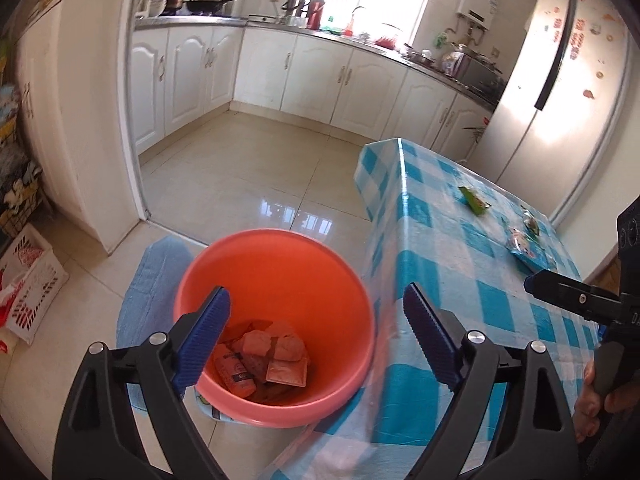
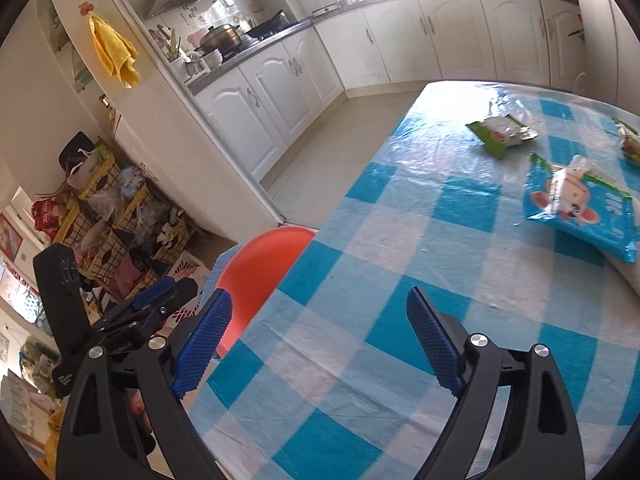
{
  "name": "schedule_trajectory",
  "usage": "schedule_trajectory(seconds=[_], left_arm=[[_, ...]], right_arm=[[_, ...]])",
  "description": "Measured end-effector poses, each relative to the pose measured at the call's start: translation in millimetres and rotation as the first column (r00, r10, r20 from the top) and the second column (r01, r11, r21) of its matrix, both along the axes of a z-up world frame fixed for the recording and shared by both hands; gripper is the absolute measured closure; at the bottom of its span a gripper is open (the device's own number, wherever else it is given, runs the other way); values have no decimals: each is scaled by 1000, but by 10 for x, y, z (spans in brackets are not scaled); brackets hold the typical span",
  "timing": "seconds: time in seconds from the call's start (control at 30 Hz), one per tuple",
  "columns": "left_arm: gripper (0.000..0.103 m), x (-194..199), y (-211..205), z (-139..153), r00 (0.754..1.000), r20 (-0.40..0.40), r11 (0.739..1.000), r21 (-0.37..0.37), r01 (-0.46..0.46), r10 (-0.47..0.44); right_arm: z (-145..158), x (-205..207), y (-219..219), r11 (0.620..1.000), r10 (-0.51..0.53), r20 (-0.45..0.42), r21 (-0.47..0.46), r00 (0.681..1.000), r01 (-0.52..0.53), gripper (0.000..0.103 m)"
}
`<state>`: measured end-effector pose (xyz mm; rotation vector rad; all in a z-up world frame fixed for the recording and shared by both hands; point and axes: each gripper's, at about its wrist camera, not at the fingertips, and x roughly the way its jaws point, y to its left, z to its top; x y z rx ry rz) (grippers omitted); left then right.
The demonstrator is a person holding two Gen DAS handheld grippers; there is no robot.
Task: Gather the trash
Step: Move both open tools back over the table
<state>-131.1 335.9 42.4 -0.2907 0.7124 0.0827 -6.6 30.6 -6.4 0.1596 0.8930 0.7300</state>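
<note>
Left tool (image 1: 316,316) is spread wide with nothing in it, right over the orange bin (image 1: 276,320) with wrappers (image 1: 272,360) inside. Right tool (image 2: 320,320) gapes empty above the checkered tabletop (image 2: 400,280). Blue packet (image 2: 580,208) sits around 2 o'clock, green packet (image 2: 502,134) farther out.

Table: covered by a blue-and-white checked cloth (image 2: 400,280), glossy, hanging over the edge.
On the cloth, far end: green snack wrapper (image 2: 502,134), lying flat.
Nearer: blue packet (image 2: 580,212) with a clear crumpled wrapper (image 2: 568,178) on top of it.
Right edge: another small wrapper (image 2: 630,142), partly cut off.
Floor: pale glossy tiles (image 1: 248,176).
On the floor, beside the table: orange bucket (image 1: 276,268) holding wrappers, standing on a blue mat (image 1: 160,268).
Left of the mat: white slotted crate (image 1: 34,280).
</note>
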Motion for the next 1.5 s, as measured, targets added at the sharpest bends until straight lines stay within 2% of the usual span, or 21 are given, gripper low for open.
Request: schedule_trajectory(seconds=[0.23, 0.47, 0.63, 0.9, 1.03, 1.3, 1.4, 1.5], left_arm=[[14, 111, -327, 111, 996, -28, 996, 30, 82, -81], [14, 243, -546, 91, 986, -91, 990, -7, 142, -142], [14, 318, -715, 75, 977, -122, 985, -24, 172, -174], [14, 535, -1032, 125, 966, -129, 974, -3, 225, -224], [14, 757, -1234, 173, 957, -122, 963, 28, 269, -264], [14, 1342, -1647, 302, 935, -74, 934, 70, 351, -346], [14, 1588, -1825, 312, 923, -67, 919, 89, 384, -379], [14, 1854, -1994, 283, 909, -72, 902, 115, 417, -411]], right_arm=[[4, 8, -415, 997, -71, 23, 18, 997, 70, 12], [5, 21, -861, 988, -153, 57, 2, 987, 153, 11], [-28, 72, -1179, 979, -203, 47, 3, 978, 204, 11], [-24, 289, -1889, 935, -352, 12, 41, 936, 351, 11], [-25, 463, -2237, 908, -415, -20, 48, 909, 416, 11], [-89, 737, -2637, 884, -465, -31, 36, 885, 465, 11], [-121, 818, -2710, 880, -473, -37, 27, 881, 474, 11], [-174, 900, -2726, 890, -453, -42, 25, 890, 454, 11]])
